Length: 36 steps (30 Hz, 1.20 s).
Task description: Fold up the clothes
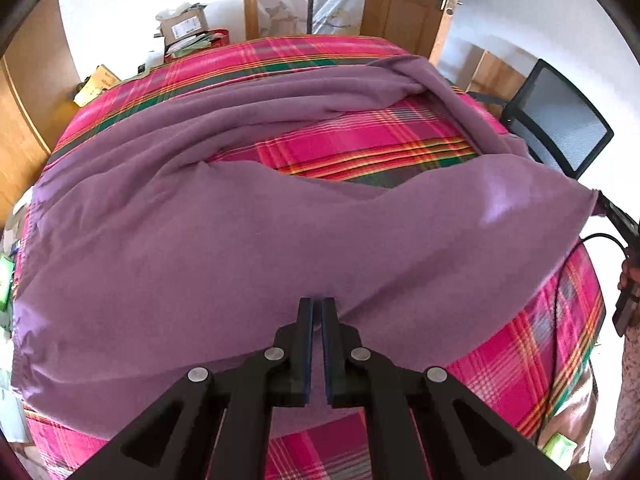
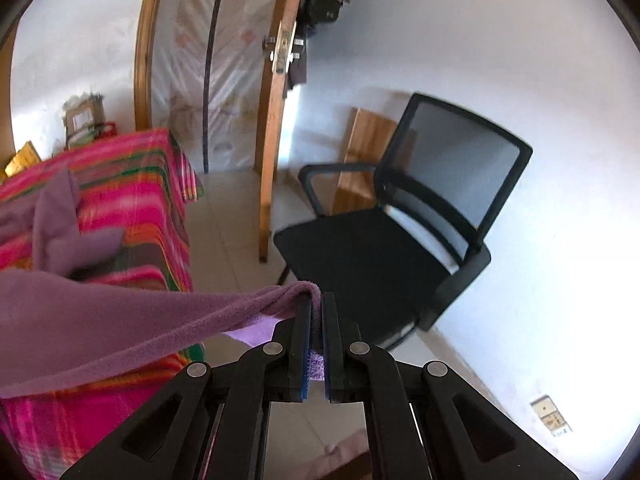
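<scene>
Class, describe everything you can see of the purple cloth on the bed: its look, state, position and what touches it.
The purple cloth is one plain, soft, fleecy-looking piece, with no pattern. It lies rumpled over the pink checked bedspread, looping round a bare patch of it. The left gripper is shut on its near edge. The right gripper is shut on a bunched corner, holding it raised past the side of the bed, so that the cloth hangs stretched between corner and bed.

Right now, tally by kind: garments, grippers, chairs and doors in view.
Purple garment: 1
Grippers: 2, the left gripper and the right gripper, both clamped on the garment
Black office chair: 1
Wooden door: 1
Total: 5
</scene>
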Tool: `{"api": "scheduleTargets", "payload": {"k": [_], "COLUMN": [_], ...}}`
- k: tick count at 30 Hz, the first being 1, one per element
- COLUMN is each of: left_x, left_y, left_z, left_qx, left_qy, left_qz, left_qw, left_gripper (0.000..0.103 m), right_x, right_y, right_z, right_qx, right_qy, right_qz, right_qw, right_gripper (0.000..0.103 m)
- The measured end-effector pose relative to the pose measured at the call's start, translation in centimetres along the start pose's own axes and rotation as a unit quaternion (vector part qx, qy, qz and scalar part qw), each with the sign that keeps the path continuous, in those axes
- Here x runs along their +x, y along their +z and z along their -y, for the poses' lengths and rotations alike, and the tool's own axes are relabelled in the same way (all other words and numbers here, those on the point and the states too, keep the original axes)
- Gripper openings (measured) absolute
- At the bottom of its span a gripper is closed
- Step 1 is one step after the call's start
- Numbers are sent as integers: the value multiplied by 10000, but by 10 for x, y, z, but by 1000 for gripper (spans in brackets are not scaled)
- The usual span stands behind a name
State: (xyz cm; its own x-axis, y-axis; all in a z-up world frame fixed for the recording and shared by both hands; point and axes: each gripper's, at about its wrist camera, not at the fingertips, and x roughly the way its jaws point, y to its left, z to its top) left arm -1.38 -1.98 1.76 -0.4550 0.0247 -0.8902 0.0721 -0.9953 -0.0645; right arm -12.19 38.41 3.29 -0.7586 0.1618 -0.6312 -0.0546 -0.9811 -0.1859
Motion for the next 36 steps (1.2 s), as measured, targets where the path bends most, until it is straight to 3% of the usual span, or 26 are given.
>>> {"api": "scheduleTargets", "payload": {"k": [5,11,19,23,29,32,36], "left_x": [-13,-39,-75,-91,-97,-93,-91], "left_y": [-8,-28,-71,-93,-125,-136,-146], "left_z": [-5,-38,-115,-151,-201,-228,-253], "left_qx": [-56,-410,-1365,-1751,-2504,-3037,-3457], "left_qy": [-113,93,521,734,820,801,810], "left_qz": [89,231,454,531,560,425,376], "left_qw": [9999,9988,9882,9804,9630,9484,9341], "left_gripper": [4,4,4,7,14,15,19], "right_x": [10,-6,-72,-121,-165,-171,-182], "right_y": [-14,-18,-7,0,-22,-46,-67], "right_z": [3,16,44,47,-22,-85,-158], "right_qx": [-17,99,103,-101,-786,-1375,-1910], "right_qy": [34,-173,-804,-878,511,1481,2492], "right_qz": [-380,-490,-16,423,742,645,733], "right_qw": [9993,9986,9967,9952,9928,9772,9466], "right_gripper": [5,7,9,11,14,17,26]}}
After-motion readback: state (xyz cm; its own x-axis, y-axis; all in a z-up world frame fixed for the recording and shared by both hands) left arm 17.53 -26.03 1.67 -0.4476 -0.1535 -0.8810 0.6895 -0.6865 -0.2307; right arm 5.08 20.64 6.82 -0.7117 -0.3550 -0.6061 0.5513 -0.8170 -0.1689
